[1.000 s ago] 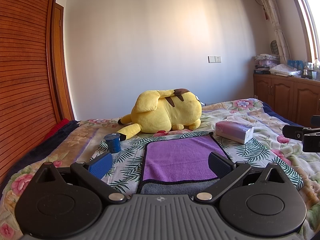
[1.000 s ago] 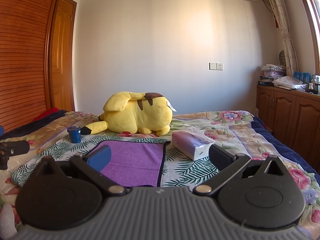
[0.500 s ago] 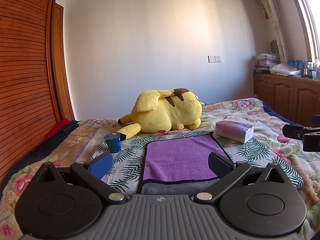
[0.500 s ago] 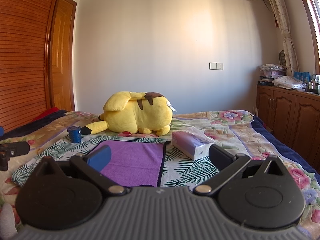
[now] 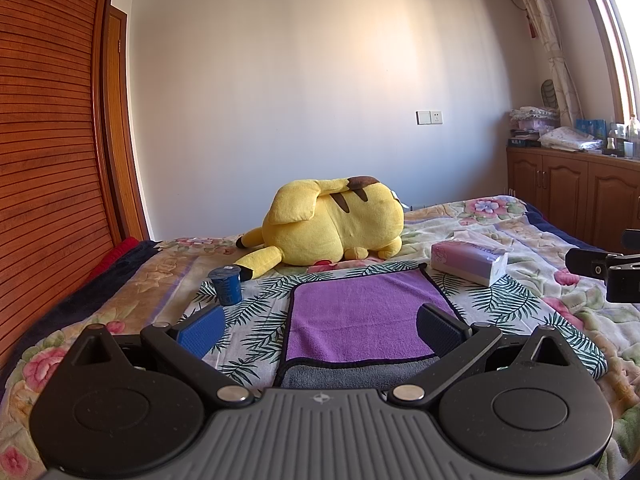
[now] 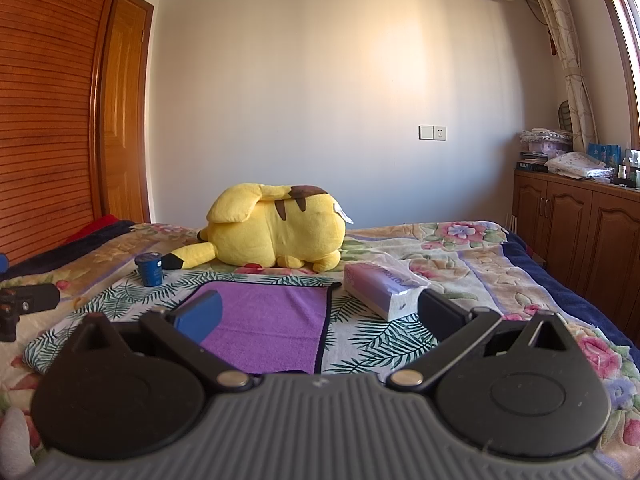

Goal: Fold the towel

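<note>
A purple towel (image 5: pixel 360 312) with a black hem lies flat on the bed; a grey layer (image 5: pixel 344 376) shows at its near edge. It also shows in the right wrist view (image 6: pixel 272 320). My left gripper (image 5: pixel 320 328) is open and empty, hovering just before the towel's near edge. My right gripper (image 6: pixel 318 316) is open and empty, above the towel's right side. The right gripper's tip shows at the far right of the left wrist view (image 5: pixel 600 268); the left gripper's tip shows at the far left of the right wrist view (image 6: pixel 28 300).
A yellow plush toy (image 5: pixel 332 224) lies behind the towel. A blue cup (image 5: pixel 226 286) stands at its left, a tissue pack (image 5: pixel 468 260) at its right. A floral bedspread (image 5: pixel 520 240) covers the bed. Wooden cabinets (image 5: pixel 568 196) stand at right, a wooden wardrobe (image 5: pixel 52 140) at left.
</note>
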Motion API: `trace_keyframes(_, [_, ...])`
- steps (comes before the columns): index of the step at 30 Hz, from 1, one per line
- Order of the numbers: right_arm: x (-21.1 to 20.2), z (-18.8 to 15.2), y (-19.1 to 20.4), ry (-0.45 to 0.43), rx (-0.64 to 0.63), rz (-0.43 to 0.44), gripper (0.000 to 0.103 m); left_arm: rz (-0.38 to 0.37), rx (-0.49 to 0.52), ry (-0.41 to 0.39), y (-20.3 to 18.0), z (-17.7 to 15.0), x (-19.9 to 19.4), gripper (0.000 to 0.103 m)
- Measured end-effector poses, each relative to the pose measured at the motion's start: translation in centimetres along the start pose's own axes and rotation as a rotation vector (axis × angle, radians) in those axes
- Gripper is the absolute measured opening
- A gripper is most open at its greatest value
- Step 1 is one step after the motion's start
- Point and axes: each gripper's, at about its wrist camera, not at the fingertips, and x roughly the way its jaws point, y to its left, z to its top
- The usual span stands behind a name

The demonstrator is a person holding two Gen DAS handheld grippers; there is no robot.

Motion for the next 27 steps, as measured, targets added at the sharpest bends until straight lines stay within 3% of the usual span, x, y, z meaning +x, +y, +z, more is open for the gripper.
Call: trace_keyframes(27, [2.6,-1.2,1.1,0.127,-0.055,0.032,0.103,-0.019,0.014,0.216,0.1,-1.4,3.5,0.103])
